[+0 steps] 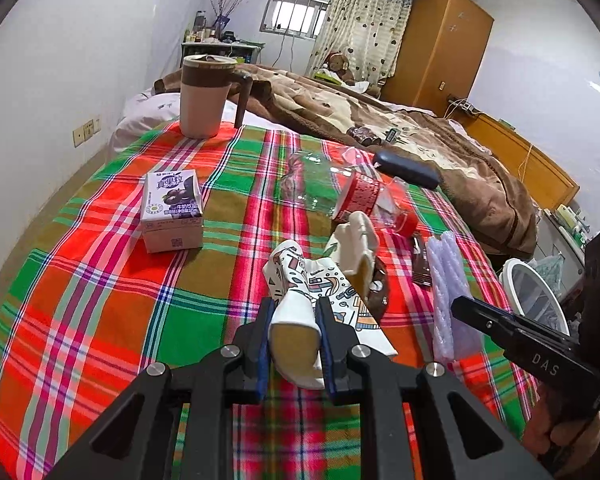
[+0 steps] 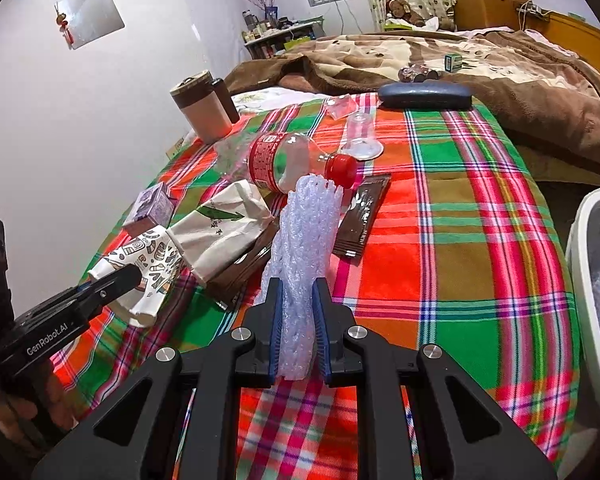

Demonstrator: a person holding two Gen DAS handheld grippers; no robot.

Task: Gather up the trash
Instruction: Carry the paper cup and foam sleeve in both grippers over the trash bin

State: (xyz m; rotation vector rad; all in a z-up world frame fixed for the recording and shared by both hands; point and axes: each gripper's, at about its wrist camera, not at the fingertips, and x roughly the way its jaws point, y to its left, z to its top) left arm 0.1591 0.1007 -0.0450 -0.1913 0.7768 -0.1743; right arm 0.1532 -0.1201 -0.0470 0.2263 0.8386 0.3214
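We see a bed point(image 1: 80, 320) under a plaid cloth point(image 2: 459, 240). On it lie a milk carton point(image 1: 173, 210) at left, a tumbler point(image 1: 204, 96) far left, a plastic bottle point(image 2: 288, 160), brown sachets point(image 2: 361, 220) and a dark case point(image 2: 423, 96) far right.

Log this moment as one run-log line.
left claw: shut on patterned paper cup | right claw: shut on foam net sleeve | bin: right of bed
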